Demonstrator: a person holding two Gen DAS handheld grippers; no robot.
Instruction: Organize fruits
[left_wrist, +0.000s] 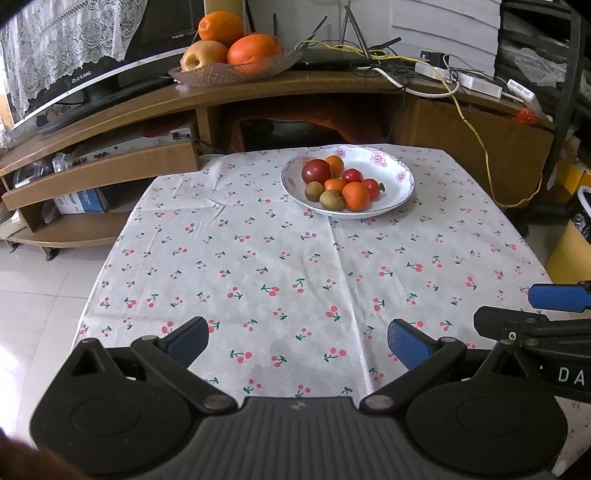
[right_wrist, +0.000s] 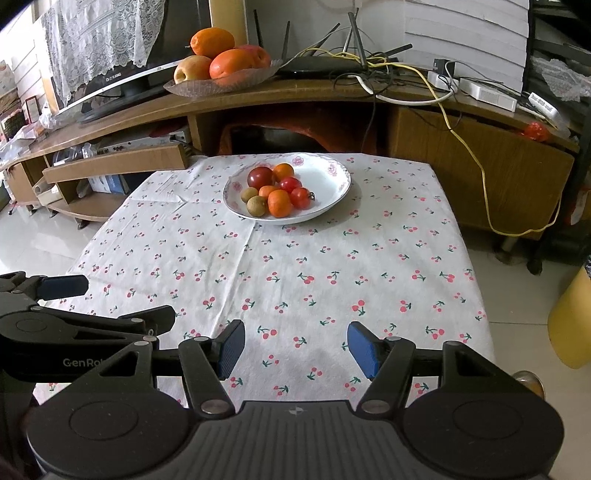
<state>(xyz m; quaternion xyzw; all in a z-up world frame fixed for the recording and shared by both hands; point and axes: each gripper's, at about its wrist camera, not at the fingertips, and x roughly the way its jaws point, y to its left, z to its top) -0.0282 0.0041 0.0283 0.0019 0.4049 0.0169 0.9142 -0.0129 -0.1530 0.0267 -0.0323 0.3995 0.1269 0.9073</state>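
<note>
Fruit plate (left_wrist: 402, 184) is sitting well ahead at the surface's far edge, while left gripper (left_wrist: 295, 341) and right gripper (right_wrist: 295, 349) are hovering side by side, jaws open and empty.

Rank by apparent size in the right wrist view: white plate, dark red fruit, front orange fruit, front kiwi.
1. white plate
2. dark red fruit and front orange fruit: look alike, not ranked
3. front kiwi
</note>
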